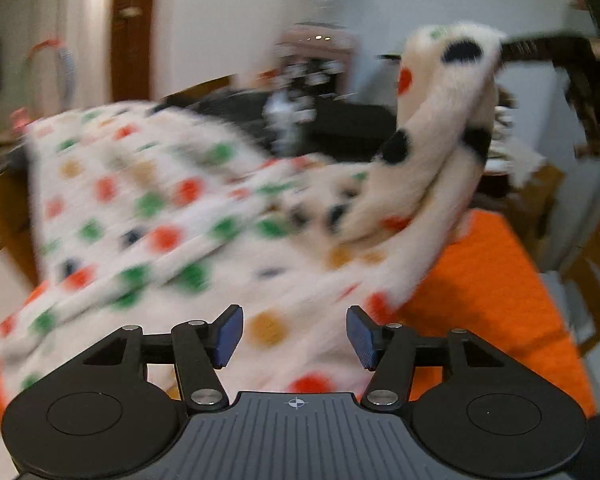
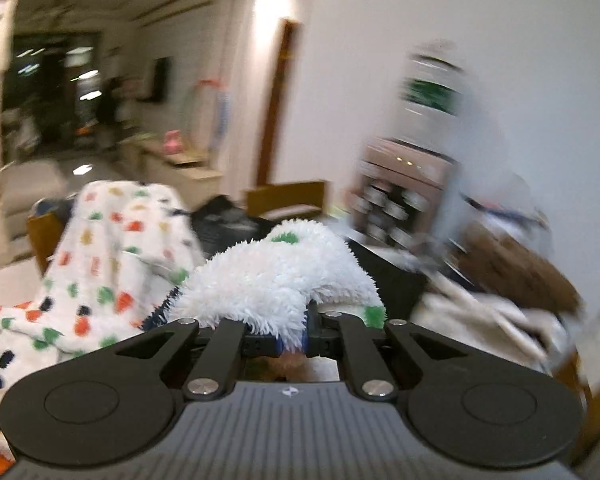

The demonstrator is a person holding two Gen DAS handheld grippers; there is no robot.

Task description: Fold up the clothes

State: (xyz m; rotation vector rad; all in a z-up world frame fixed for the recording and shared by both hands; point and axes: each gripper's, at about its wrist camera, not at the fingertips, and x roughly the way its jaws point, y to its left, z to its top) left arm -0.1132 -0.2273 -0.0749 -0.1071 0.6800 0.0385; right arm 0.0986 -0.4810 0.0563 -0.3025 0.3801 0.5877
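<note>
right tool clamped tight on fleece fold, hoisting bunched corner of garment clear of worktop. risk: thin pinch on slippery pile, fold could slide out mid-lift; bunching may spoil crease. left tool about half open, nothing between pads, poised over spotted fabric; risk: grabs two layers or misses edge, blur hides hem. garment spread below and ahead of left tool on orange cover, far corner raised at upper right.

No text, label or number is legible anywhere; both views are motion-blurred.
</note>
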